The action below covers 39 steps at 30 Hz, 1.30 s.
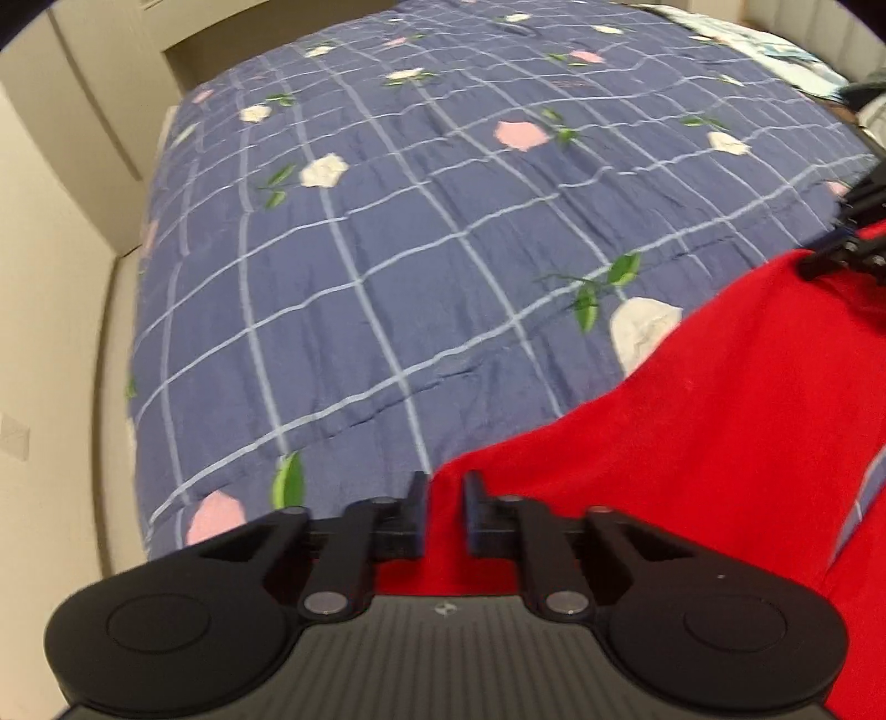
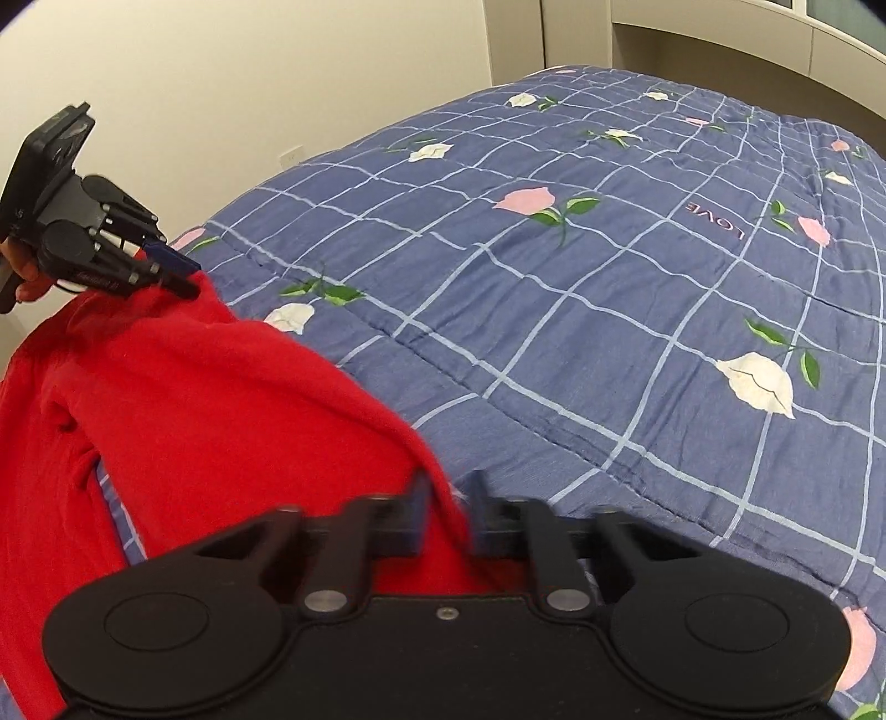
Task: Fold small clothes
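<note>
A red garment (image 1: 692,415) lies on a blue checked quilt with flowers (image 1: 387,249). In the left wrist view my left gripper (image 1: 446,498) is shut on the garment's near edge, with red cloth pinched between its fingers. My right gripper (image 1: 814,268) bites another edge of the garment at the far right. The right wrist view shows the right gripper (image 2: 449,498) shut on a fold of the red garment (image 2: 221,399), which stretches away to the left gripper (image 2: 191,279), held by a hand (image 2: 25,277). The cloth hangs slightly raised between the two grips.
The quilt (image 2: 609,332) covers a wide bed beyond the garment. Beige walls and cupboards stand behind the bed. A pale padded bed frame (image 1: 111,360) runs along the left side. Light bedding (image 1: 775,39) lies at the far right corner.
</note>
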### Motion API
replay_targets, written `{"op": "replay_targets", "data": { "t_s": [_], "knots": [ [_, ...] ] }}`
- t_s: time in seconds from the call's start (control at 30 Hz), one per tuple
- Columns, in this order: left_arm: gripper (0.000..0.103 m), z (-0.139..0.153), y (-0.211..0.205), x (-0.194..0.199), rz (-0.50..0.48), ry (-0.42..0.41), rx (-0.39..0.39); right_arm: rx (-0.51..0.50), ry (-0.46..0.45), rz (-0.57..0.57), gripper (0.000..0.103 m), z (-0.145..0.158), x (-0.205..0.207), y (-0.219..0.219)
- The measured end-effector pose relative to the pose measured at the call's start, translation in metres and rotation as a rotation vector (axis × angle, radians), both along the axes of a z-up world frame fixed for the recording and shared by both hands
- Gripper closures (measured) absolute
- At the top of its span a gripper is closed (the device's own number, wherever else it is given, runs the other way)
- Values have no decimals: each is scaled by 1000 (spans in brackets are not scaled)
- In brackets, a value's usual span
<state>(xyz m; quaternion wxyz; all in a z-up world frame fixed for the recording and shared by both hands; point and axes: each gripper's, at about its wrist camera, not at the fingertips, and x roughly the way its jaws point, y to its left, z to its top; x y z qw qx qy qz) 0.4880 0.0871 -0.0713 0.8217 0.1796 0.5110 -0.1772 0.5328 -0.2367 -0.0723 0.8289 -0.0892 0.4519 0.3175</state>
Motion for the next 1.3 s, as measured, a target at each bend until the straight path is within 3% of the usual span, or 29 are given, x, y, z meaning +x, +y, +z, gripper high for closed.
{"op": "replay_targets", "data": {
  "t_s": [0.13,0.27,0.43,0.63,0.73,0.77,0.8,0.87,0.93,1.17,1.23,1.3],
  "knots": [
    [100,10,2,-7,33,-43,-15,-42,-67,8,103,13,-7,7],
    [101,30,3,-16,28,-162,-20,-38,-152,-24,103,33,-2,8],
    [101,48,14,-7,119,-297,-43,-65,-248,-59,103,42,16,19],
    [100,14,17,18,176,-232,-31,-113,-165,-68,101,3,43,35],
    [92,6,25,22,177,-187,-79,-90,-144,-75,89,-3,46,29],
    [82,7,30,21,175,-178,-102,-71,-141,-73,83,-2,47,26],
    [57,8,35,21,169,-172,-119,-49,-135,-69,78,0,48,22],
    [32,14,48,19,166,-197,-137,-19,-135,-67,61,5,46,15],
    [30,19,63,20,174,-206,-159,7,-129,-70,54,7,48,9],
    [28,8,92,32,216,-86,-201,45,-41,-94,54,-5,57,8],
    [32,2,87,31,197,-59,-183,28,-30,-87,56,-10,55,12],
    [44,-3,81,27,168,-39,-175,19,-26,-83,58,-11,52,15]
  ]
}}
